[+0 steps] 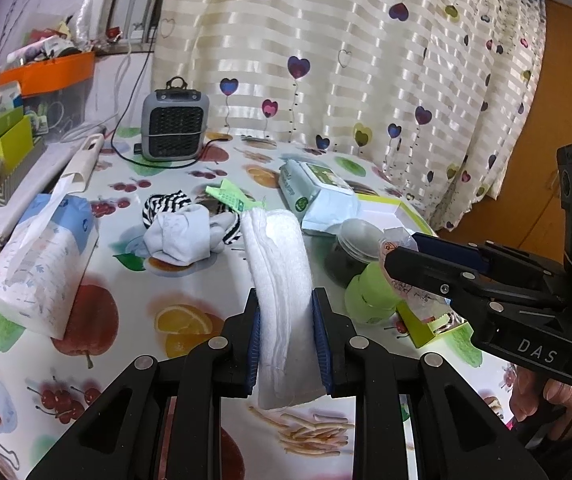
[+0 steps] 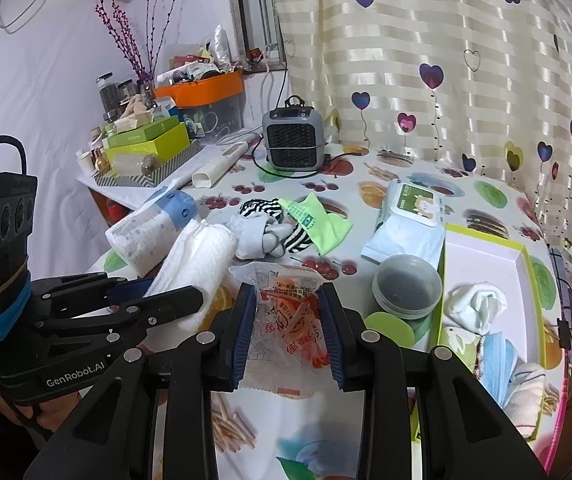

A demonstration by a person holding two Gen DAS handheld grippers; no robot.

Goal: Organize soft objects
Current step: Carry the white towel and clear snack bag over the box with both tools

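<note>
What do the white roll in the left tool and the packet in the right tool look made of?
White roll: soft cloth, probably terry towel; fuzzy matte nap, stitched layered edges. Packet: thin clear plastic film with orange print; glossy, crinkled, see-through.

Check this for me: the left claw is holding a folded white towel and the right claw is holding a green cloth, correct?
Not quite. The left claw does hold the folded white towel, but the right claw holds a clear plastic bag with orange print, not a green cloth. The right wrist view shows the bag between its pads, while the green cloth lies on the table near the socks.
</note>
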